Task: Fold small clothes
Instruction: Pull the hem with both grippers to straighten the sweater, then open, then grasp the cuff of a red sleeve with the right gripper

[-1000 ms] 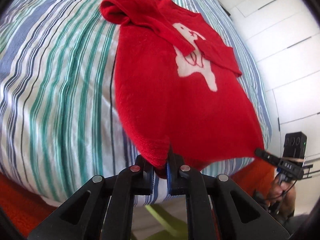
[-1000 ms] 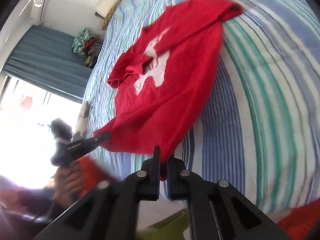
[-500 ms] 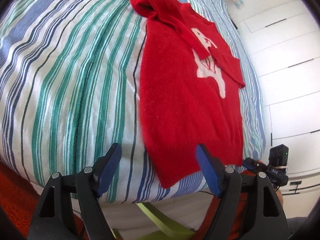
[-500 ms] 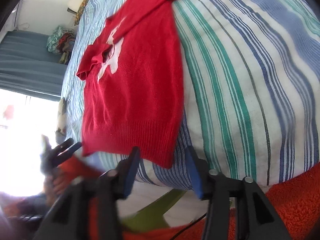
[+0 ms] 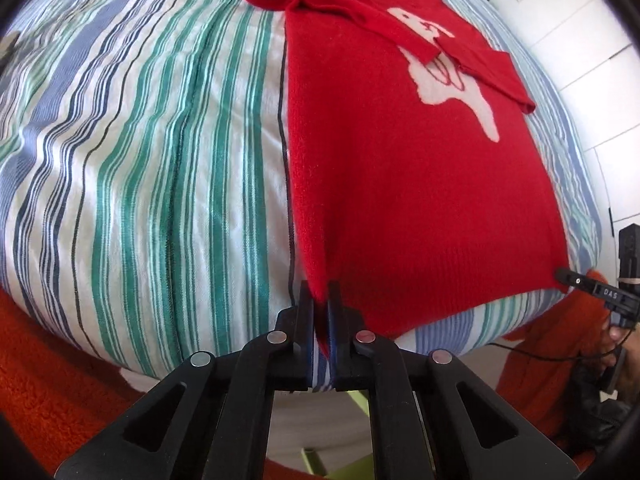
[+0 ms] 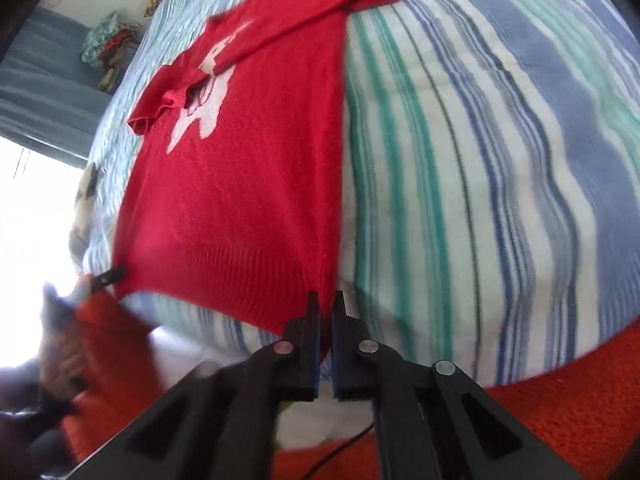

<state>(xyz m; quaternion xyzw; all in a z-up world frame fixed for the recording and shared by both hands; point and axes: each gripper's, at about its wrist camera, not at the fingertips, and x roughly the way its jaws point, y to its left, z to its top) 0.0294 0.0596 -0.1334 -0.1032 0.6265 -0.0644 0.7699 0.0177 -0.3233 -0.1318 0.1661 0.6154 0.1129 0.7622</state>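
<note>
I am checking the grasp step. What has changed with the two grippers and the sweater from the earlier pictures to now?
Half a second ago both grippers stood open at the hem, after letting it go. Now the left gripper is shut on one bottom corner of the sweater, and the right gripper is shut on the other corner. Both came down closer to the bed. The sweater lies flat as before, sleeves folded in.

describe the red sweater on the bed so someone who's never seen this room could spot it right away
Start with the bed's striped blue, green and white duvet. The red sweater lies flat on it, sleeves folded in, its ribbed hem at the near edge. It is the only solid red piece there, with a white figure knitted on the chest.
</note>
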